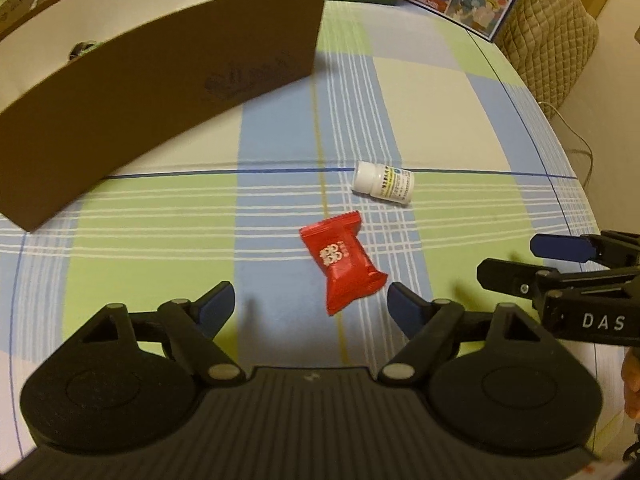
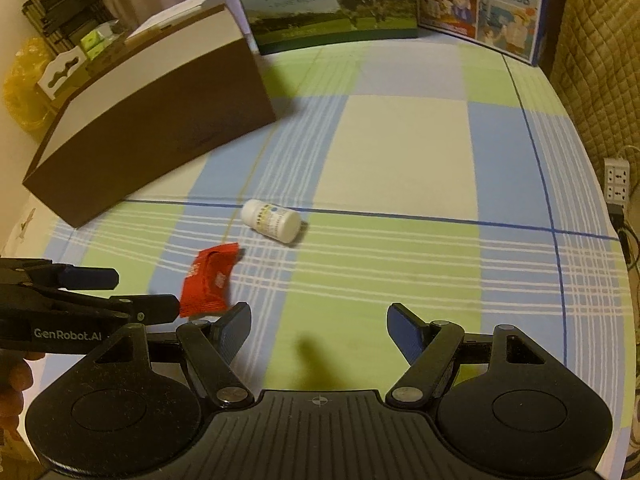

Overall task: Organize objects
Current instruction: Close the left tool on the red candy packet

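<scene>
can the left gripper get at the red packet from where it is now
Probably yes. The left gripper is open with the red packet lying flat just ahead, nothing between them. The bottle and right gripper sit clear of that path.

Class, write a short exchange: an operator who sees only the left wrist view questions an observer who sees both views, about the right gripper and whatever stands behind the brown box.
Operator: I see the right gripper only from the side. Is anything between its jaws?
Observer: No. The jaws stand open over the bare tablecloth, and the red packet lies off to their left.
Operator: What stands behind the brown box?
Observer: A black wire rack.
Operator: Anything else there?
Observer: A yellow bag, just below the rack in my picture.
</scene>
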